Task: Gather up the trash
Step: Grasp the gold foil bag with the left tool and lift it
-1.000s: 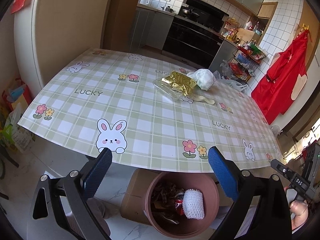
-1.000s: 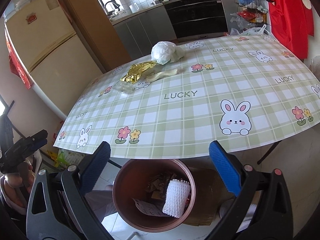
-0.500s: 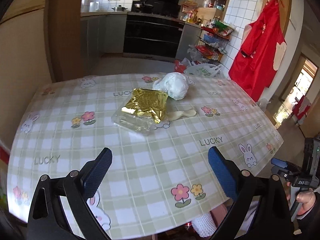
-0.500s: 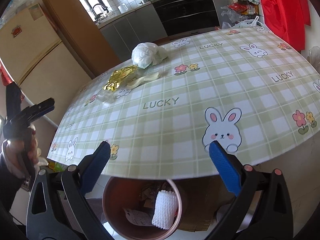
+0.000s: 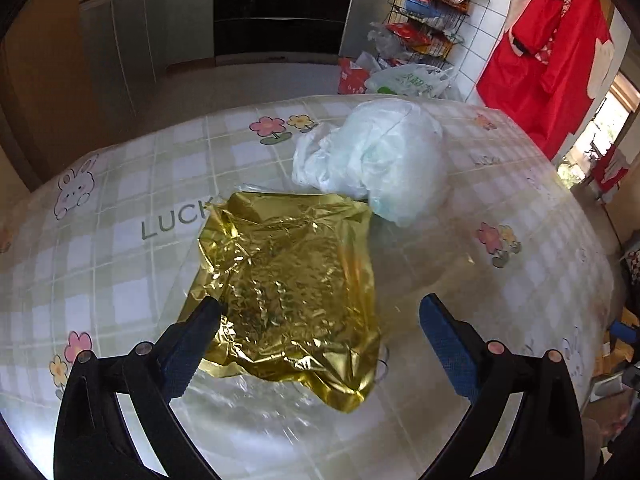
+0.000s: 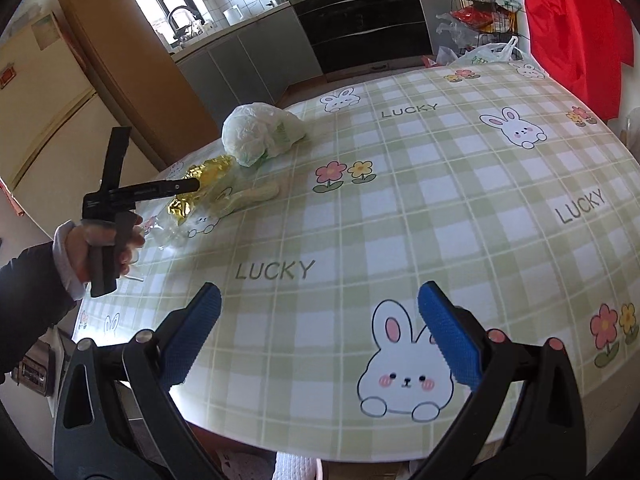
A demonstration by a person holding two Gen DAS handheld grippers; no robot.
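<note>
My left gripper [image 5: 320, 316] hangs wide open over the crinkly gold foil wrapper [image 5: 292, 280] mid-table [image 6: 440, 208] beside a puffy white plastic bag [image 5: 380, 160], right gripper [image 6: 320, 320] open too near the front edge.

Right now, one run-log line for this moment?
left gripper: open, over gold foil wrapper | right gripper: open, empty | white plastic bag: on table
</note>
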